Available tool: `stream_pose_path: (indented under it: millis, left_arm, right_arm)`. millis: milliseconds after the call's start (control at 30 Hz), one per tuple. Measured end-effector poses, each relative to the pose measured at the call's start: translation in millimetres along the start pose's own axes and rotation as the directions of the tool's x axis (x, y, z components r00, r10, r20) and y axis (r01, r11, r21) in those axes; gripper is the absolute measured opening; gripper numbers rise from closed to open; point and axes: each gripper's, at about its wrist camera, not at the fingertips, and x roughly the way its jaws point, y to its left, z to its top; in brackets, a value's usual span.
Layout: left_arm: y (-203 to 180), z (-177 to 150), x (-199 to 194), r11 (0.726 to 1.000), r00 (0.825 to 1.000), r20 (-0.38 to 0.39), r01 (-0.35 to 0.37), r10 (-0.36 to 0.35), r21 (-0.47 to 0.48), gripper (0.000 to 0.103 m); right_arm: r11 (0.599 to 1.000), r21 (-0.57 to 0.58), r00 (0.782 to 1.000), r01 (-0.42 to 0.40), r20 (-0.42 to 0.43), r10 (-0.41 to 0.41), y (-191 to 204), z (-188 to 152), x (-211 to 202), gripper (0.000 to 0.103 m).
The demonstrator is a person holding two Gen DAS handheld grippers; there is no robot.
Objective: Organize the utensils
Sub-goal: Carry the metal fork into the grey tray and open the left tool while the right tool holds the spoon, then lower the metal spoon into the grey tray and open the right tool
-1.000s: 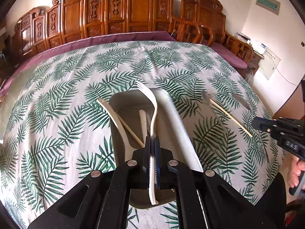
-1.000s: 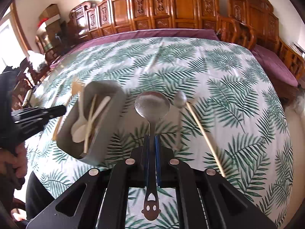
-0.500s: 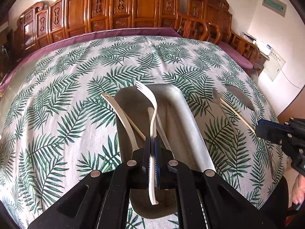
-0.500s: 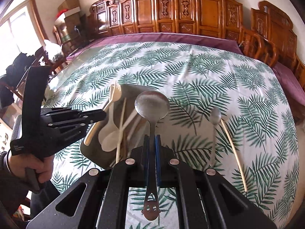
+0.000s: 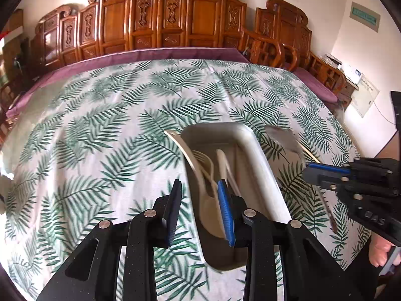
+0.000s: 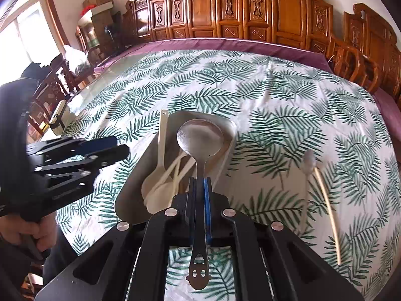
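A grey oblong tray point(image 5: 258, 165) lies on the leaf-print cloth and holds several white plastic utensils, among them a white fork point(image 5: 208, 165). My left gripper point(image 5: 199, 192) is open and empty above the tray's left rim. My right gripper point(image 6: 199, 188) is shut on a large metal spoon point(image 6: 199, 139), whose bowl hangs over the tray point(image 6: 130, 190). The white utensils point(image 6: 160, 185) lie in the tray under it. The right gripper also shows at the right edge of the left wrist view point(image 5: 315, 174). The left gripper shows at the left of the right wrist view point(image 6: 117, 148).
A small metal spoon point(image 6: 309, 165) and a wooden chopstick point(image 6: 328, 200) lie on the cloth right of the tray. Carved wooden chairs point(image 6: 250, 12) line the far edge of the table. A window and boxes stand at far left.
My left gripper has opened and the white fork has dropped into the tray. My right gripper has carried the metal spoon leftward over the tray.
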Motion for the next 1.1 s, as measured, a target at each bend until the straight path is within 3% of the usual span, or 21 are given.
stream_pose_path:
  millis: [167,333,433,1000,1100]
  left_arm:
    - [14,-1,-15,1.0,0.999,0.025,-0.024,0.025,-0.009,0.043]
    - [27,-5,-24,0.999,0.997,0.049,-0.051,0.052,-0.013,0.072]
    - [34,-7,-30,0.998,0.997,0.059,-0.052,0.054,-0.022,0.078]
    - [45,-14,-33,0.998,0.996,0.057,-0.06,0.062,-0.033,0.08]
    - [44,-14,-32,0.998,0.997,0.055,-0.061,0.062,-0.029,0.08]
  right_arm:
    - [1.0,-0.018,1.0,-0.015,-0.02,0.015,15,6,18,0.007]
    - [0.999,-0.038,0.999,-0.017,-0.038,0.015,28,11,34,0.007]
    - [0.999,-0.041,0.999,-0.015,-0.053,0.013,33,13,45,0.007]
    - [0.996,-0.088,0.998,-0.004,-0.07,-0.002,43,23,72,0.007]
    - [0.996,-0.089,0.997,0.013,-0.076,-0.02,41,24,77,0.012]
